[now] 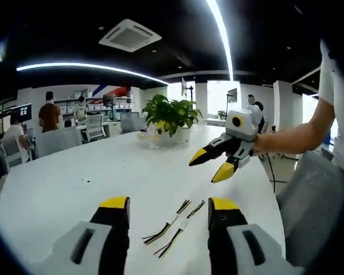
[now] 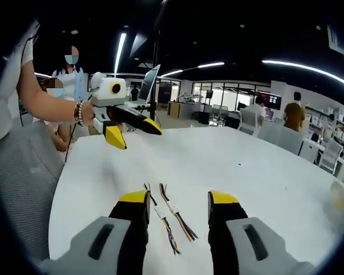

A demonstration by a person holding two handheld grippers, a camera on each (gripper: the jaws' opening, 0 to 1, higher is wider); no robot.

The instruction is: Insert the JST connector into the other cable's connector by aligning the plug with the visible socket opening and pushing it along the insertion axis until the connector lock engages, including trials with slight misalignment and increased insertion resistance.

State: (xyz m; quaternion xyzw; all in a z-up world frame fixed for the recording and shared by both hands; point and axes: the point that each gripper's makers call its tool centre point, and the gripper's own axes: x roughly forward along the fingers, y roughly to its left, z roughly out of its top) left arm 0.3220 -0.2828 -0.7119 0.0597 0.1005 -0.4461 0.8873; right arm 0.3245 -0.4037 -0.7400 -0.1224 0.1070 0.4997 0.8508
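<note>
Two short cables with white JST connectors lie side by side on the white table (image 1: 74,183): one cable (image 1: 167,223) and the other cable (image 1: 182,229) in the left gripper view, seen again as cable (image 2: 159,215) and cable (image 2: 176,213) in the right gripper view. My left gripper (image 1: 169,209) hovers open above them with nothing between its yellow-tipped jaws. It appears in the right gripper view as the gripper (image 2: 133,134) held by a hand, above the table's far left. My right gripper (image 2: 179,201) is open over the cables, and the left gripper view has it at the right gripper (image 1: 211,165).
A potted green plant (image 1: 171,117) stands at the middle of the table. Grey office chairs (image 1: 57,140) line the far side, with people and desks behind. A grey chair (image 2: 23,189) stands beside the table edge near the person holding the grippers.
</note>
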